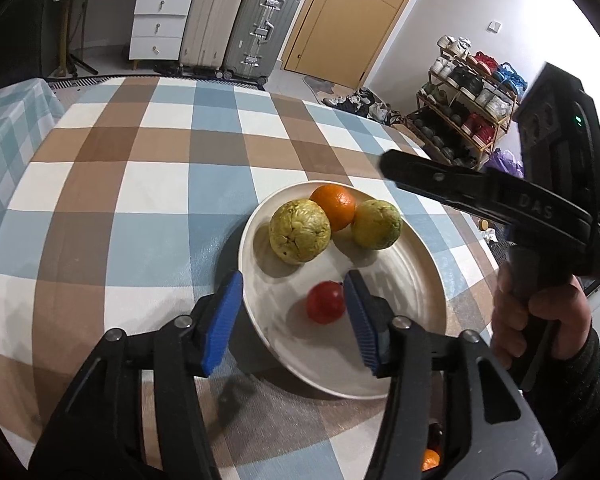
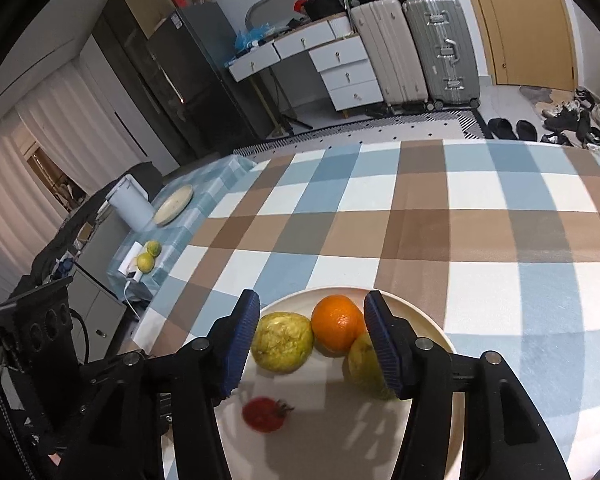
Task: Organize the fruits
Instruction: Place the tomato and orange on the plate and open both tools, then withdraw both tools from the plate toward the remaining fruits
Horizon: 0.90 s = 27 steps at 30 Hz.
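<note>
A white plate (image 1: pixel 420 280) on the checked tablecloth holds an orange (image 1: pixel 336 206), two yellow-green fruits (image 1: pixel 299 231) (image 1: pixel 377 224) and a small red fruit (image 1: pixel 325 303). My left gripper (image 1: pixel 294 320) is open above the plate's near edge; the red fruit lies loose by its right pad. My right gripper (image 2: pixel 312 346) is open and empty over the plate (image 2: pixel 428 320), above the orange (image 2: pixel 336 328), the yellow-green fruits (image 2: pixel 282 340) (image 2: pixel 362 364) and the blurred red fruit (image 2: pixel 264 414). The right gripper's body (image 1: pixel 500 200) shows in the left view, beyond the plate.
The checked tablecloth (image 2: pixel 420 220) covers a broad table. A side table at left bears a plate (image 2: pixel 174 204), a white kettle (image 2: pixel 130 202) and two yellow-green fruits (image 2: pixel 148 256). An orange (image 1: pixel 430 460) shows low under my left gripper. Suitcases, drawers and a shoe rack stand beyond.
</note>
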Each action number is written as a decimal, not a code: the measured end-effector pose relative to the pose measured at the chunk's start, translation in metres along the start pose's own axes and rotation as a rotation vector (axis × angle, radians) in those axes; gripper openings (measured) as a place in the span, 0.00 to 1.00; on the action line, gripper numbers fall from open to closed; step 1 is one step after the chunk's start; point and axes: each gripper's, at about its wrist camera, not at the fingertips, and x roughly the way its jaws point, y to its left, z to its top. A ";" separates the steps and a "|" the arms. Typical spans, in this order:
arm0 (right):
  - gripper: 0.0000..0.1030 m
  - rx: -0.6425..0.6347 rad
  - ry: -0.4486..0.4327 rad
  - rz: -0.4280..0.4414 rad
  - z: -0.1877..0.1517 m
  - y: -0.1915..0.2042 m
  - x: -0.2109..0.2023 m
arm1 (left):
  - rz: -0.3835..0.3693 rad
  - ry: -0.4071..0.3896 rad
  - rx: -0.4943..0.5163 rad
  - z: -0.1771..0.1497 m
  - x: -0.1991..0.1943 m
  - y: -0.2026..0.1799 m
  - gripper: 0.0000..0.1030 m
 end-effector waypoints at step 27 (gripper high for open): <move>1.00 -0.090 -0.297 -0.029 -0.121 0.035 -0.173 | 0.127 -0.124 0.101 -0.059 -0.095 -0.086 0.98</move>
